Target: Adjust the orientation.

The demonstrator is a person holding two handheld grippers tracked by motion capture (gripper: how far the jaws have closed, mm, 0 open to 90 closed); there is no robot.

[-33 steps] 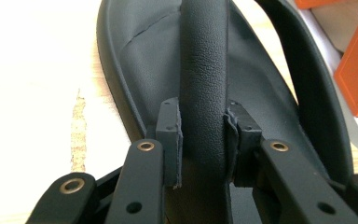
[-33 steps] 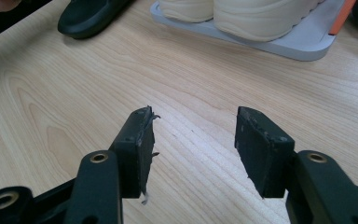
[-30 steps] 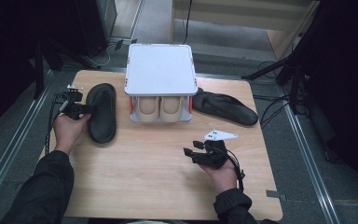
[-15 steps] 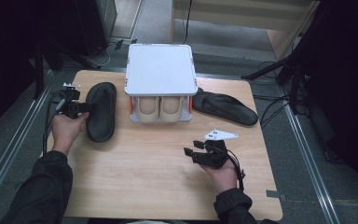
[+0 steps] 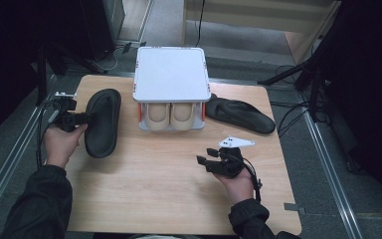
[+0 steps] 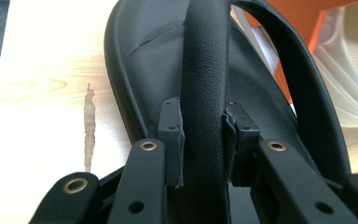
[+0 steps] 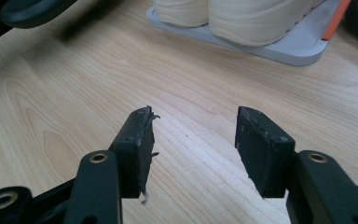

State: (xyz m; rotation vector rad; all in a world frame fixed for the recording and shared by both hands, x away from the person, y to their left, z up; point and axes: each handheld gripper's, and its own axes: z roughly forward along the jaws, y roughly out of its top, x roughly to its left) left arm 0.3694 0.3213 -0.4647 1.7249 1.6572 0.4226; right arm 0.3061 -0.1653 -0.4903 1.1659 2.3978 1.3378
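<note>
left gripper [image 6: 204, 140] clamped on strap [image 6: 204, 70] of black sandal [image 5: 101, 122] at table's [image 5: 144, 189] left, beside white shoe rack [image 5: 170, 74] | right gripper [image 7: 195, 140] jaws parted, nothing between, over bare wood | second sandal [image 5: 241, 115] right of rack

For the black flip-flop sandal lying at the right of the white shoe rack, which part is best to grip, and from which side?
Judging by its pose, grip the raised strap of the black flip-flop sandal, coming from above. It lies sole-down on the light wooden table, so the flat sole gives little to hold. The open right hand-held gripper is nearest.
</note>
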